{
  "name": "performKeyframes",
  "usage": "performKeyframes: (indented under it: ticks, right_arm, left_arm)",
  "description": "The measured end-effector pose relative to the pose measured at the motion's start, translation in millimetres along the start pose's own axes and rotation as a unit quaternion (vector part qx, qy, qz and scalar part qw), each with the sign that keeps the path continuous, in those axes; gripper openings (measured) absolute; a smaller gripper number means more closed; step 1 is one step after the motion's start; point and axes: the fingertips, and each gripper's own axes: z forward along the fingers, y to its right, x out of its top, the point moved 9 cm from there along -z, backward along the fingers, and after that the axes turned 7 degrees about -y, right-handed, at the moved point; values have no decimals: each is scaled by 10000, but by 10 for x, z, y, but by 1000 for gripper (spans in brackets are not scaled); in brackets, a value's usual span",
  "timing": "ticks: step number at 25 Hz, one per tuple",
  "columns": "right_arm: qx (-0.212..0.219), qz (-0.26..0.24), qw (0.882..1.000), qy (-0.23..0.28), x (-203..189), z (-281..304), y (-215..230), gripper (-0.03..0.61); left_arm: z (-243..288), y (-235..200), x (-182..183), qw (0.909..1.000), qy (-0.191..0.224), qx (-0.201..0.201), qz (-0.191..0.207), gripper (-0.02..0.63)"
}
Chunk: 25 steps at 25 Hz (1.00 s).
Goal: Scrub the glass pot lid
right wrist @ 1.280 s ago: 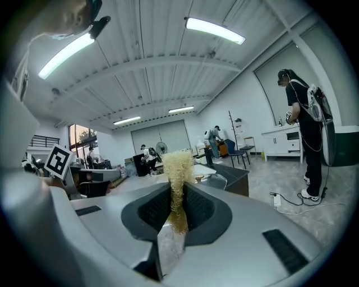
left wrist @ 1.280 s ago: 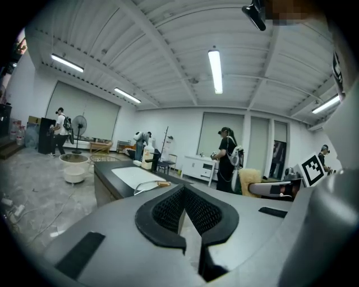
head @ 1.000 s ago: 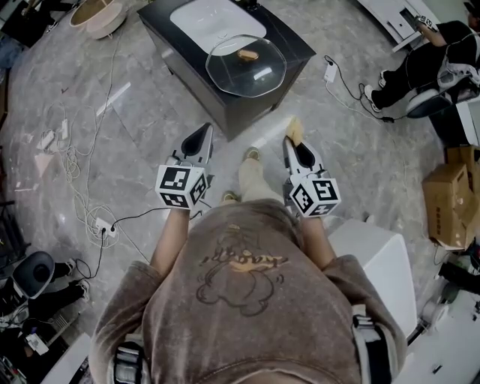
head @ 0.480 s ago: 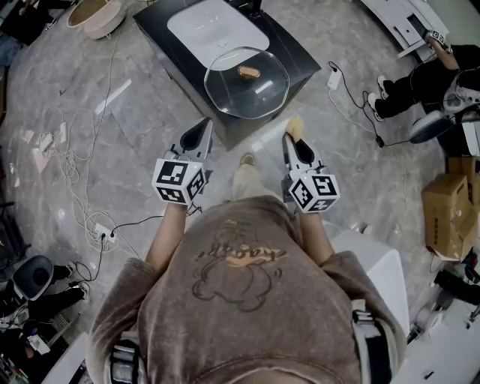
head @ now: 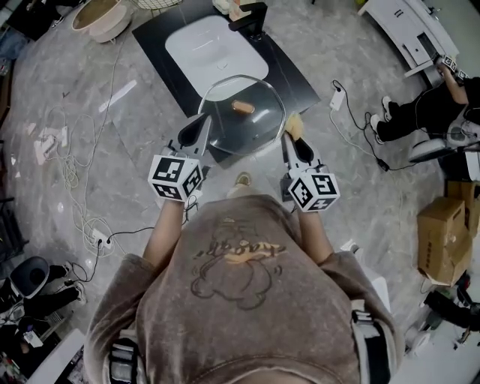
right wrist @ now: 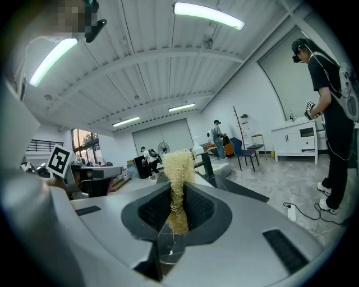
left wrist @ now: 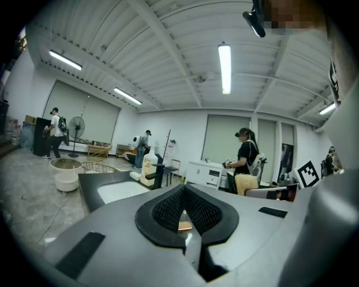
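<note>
The glass pot lid (head: 255,127), with a wooden knob (head: 242,106), lies on the near corner of the black counter (head: 161,45). My left gripper (head: 199,127) is shut with nothing in it. Its tip is at the lid's near-left rim; I cannot tell whether it touches. In the left gripper view the jaws (left wrist: 184,221) are closed, and the counter and sink lie beyond them. My right gripper (head: 291,139) is shut on a yellow loofah scrubber (head: 294,124) just off the lid's right rim. The scrubber (right wrist: 178,168) stands upright out of that gripper (right wrist: 178,216).
A white sink basin (head: 215,49) is set in the counter, with a black faucet (head: 251,15) behind it. Round basins (head: 101,15) stand on the floor at top left. Cables and power strips (head: 97,229) trail on the left floor. A cardboard box (head: 442,229) and a seated person (head: 435,105) are at the right.
The person has stepped up to the counter. Both grippers, which hung well short of the lid over the floor, now flank its near rim. The jaws have not changed.
</note>
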Motion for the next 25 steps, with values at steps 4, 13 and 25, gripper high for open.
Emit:
performKeyframes:
  ticks: [4, 13, 25]
  right_arm:
    - [126, -83, 9999, -72, 128, 283, 223, 48]
    - [60, 11, 9999, -91, 255, 546, 335, 48]
    - [-515, 210, 9984, 142, 334, 649, 225, 48]
  left_arm:
    - [275, -67, 67, 10000, 16, 55, -18, 18]
    - [564, -227, 237, 9995, -88, -309, 70, 18]
    - [870, -458, 355, 9934, -304, -1062, 316, 18]
